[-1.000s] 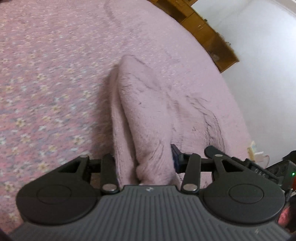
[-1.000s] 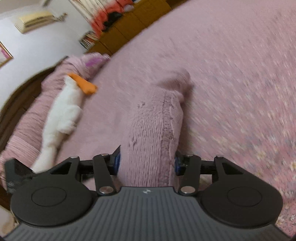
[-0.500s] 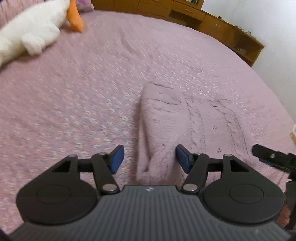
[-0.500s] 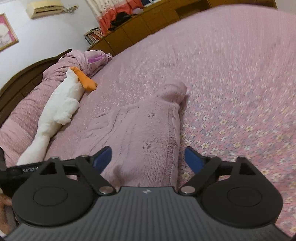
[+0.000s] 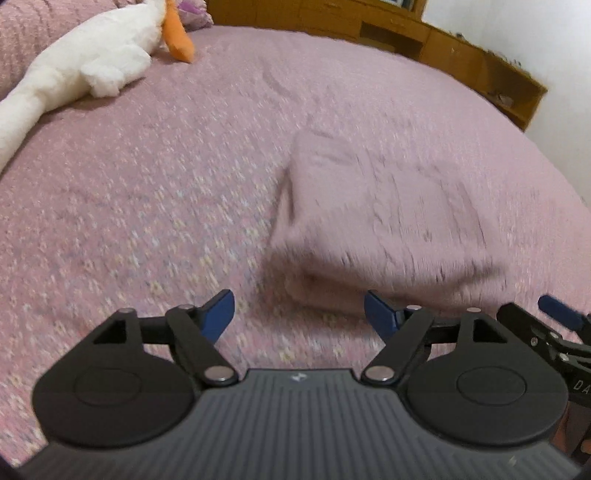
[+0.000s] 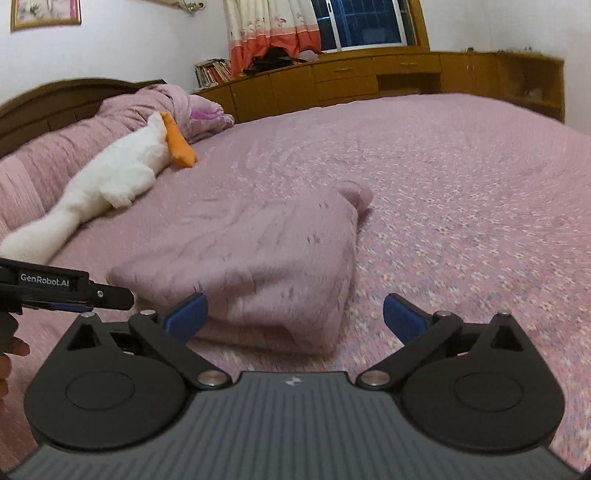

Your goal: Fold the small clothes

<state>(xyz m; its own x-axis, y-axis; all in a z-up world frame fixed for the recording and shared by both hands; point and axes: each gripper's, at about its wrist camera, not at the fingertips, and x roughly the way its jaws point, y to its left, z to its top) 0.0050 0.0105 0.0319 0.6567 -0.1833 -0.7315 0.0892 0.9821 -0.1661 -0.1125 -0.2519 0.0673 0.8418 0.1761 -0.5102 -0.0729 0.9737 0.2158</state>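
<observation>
The pink knitted garment [image 6: 258,266] lies folded on the bed [image 6: 461,206], a thick flat bundle with its folded edge turned toward me and a small lump of fabric sticking out at its far corner. In my left wrist view the garment [image 5: 384,221] is blurred, yet I can still make out its cable-knit ribbing and that it rests free on the flowered pink bedspread. My right gripper [image 6: 293,317] hangs just short of the garment's near edge; its jaws are opening, already very wide, and the blue pads [image 6: 186,314] press on nothing, with the near right corner of the garment lying beyond the gap between them. My left gripper [image 5: 299,314] is just beside the garment's near left corner; its jaws are opening too, and only bedspread and the garment's edge show beyond them, no cloth pinched. Each gripper shows at the edge of the other's view, one on either side of the garment. Beyond the garment, toward the headboard [image 6: 55,99], a white plush toy [image 6: 110,184] with an orange beak lies stretched along the pillows, and a bunched pink quilt [image 6: 177,107] sits past its head. Farther behind the garment a long wooden cabinet [image 6: 388,81] runs along the wall under a curtained window [image 6: 362,22].
</observation>
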